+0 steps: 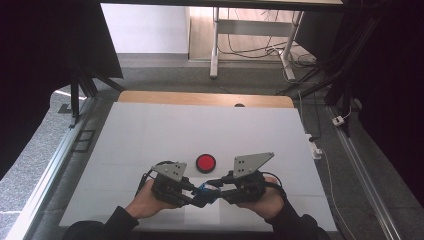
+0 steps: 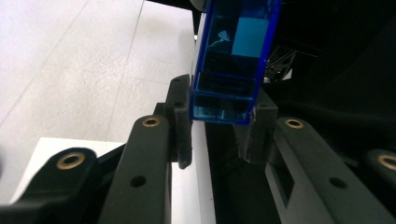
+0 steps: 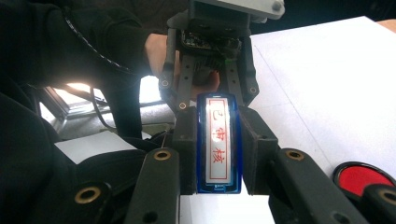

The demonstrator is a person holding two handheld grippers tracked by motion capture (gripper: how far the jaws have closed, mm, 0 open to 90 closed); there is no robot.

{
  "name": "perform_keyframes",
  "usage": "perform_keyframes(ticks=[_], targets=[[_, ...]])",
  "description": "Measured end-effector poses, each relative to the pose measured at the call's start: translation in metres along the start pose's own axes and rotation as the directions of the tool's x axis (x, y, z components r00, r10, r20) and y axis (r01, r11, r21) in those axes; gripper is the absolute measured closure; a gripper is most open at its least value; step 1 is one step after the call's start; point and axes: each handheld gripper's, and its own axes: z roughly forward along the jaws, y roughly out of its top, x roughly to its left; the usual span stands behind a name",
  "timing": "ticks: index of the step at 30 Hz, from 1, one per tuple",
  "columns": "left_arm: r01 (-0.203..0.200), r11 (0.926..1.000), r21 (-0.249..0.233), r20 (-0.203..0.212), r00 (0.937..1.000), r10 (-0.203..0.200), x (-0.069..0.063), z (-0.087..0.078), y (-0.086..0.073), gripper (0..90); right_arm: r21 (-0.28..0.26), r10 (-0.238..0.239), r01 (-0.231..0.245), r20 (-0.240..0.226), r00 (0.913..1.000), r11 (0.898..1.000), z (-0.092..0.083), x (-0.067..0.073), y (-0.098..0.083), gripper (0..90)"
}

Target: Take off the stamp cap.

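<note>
Stamp [image 1: 205, 189] count: one, a blue translucent block with a white face of red characters, held above the near part of the white table [image 1: 150, 135] between the two hand-held grippers. Its long axis runs from one gripper to the other, roughly level and across the table in the high view. Left gripper [image 2: 219, 128] is clamped on one end of it; right gripper [image 3: 218, 149] is clamped on the other. One red round pad [image 1: 205, 162] lies on the table just beyond them.
</note>
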Motion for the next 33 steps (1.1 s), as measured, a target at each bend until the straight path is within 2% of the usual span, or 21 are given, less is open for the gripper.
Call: perform_keyframes(ticks=[3, 4, 5, 9, 12, 14, 18, 23, 28, 30, 31, 32, 33], targets=[[-0.023, 0.9997, 0.005, -0.006, 0.9997, 0.023, -0.002, 0.000, 0.001, 69.5, 0.003, 0.001, -0.001, -0.008, 1.0000, 1.000, 0.000, 0.000, 0.000, 71.4], [-0.036, 0.9994, 0.004, -0.008, 0.9993, 0.036, -0.003, -0.001, 0.001, 69.6, -0.005, 0.022, -0.022, -0.032, 0.9993, 1.000, 0.000, -0.002, 0.000, 71.5], [-0.068, 0.9977, 0.003, -0.015, 0.9976, 0.068, -0.005, -0.001, 0.002, 69.6, -0.010, 0.032, -0.033, -0.044, 0.9985, 0.999, -0.001, -0.003, -0.001, 71.5], [-0.101, 0.9949, 0.009, -0.015, 0.9948, 0.101, -0.007, -0.003, 0.004, 69.7, -0.038, 0.077, -0.081, -0.089, 0.9931, 0.996, -0.002, -0.008, -0.003, 71.5], [-0.090, 0.9958, 0.015, -0.016, 0.9958, 0.090, -0.006, -0.003, 0.003, 69.7, -0.033, 0.072, -0.075, -0.087, 0.9937, 0.997, -0.001, -0.008, -0.003, 71.5], [-0.052, 0.9986, 0.013, -0.019, 0.9985, 0.052, -0.004, -0.003, 0.002, 69.7, -0.025, 0.040, -0.041, -0.051, 0.9979, 0.999, -0.001, -0.005, -0.002, 71.5], [-0.035, 0.9993, 0.016, -0.023, 0.9991, 0.035, -0.003, -0.003, 0.002, 69.6, -0.010, -0.015, 0.015, -0.003, 0.9999, 1.000, 0.000, 0.001, 0.001, 71.5], [-0.050, 0.9983, 0.030, -0.022, 0.9984, 0.051, -0.004, -0.004, 0.002, 69.7, -0.024, 0.012, -0.012, -0.021, 0.9997, 1.000, -0.003, -0.001, 0.001, 71.5], [-0.024, 0.9994, 0.024, -0.029, 0.9993, 0.025, -0.002, -0.008, 0.000, 69.5, -0.044, 0.021, -0.021, -0.007, 0.9998, 0.999, -0.007, -0.005, 0.000, 71.5], [0.003, 0.9995, 0.031, -0.053, 0.9986, -0.001, -0.003, -0.009, 0.000, 69.4, -0.039, 0.013, -0.014, -0.006, 0.9999, 0.999, -0.006, -0.004, 0.000, 71.4], [0.003, 0.9995, 0.031, -0.053, 0.9986, -0.001, -0.003, -0.009, 0.000, 69.3, -0.034, 0.009, -0.009, -0.003, 1.0000, 0.999, -0.006, -0.003, 0.000, 71.5], [0.014, 0.9994, 0.032, -0.088, 0.9961, -0.011, -0.004, -0.011, -0.001, 69.3, -0.036, 0.006, -0.006, 0.001, 1.0000, 0.999, -0.005, -0.003, 0.000, 71.4], [0.014, 0.9994, 0.032, -0.088, 0.9961, -0.011, -0.004, -0.011, -0.001, 69.2, -0.036, 0.001, 0.000, 0.008, 1.0000, 0.999, -0.005, -0.002, 0.000, 71.4]])
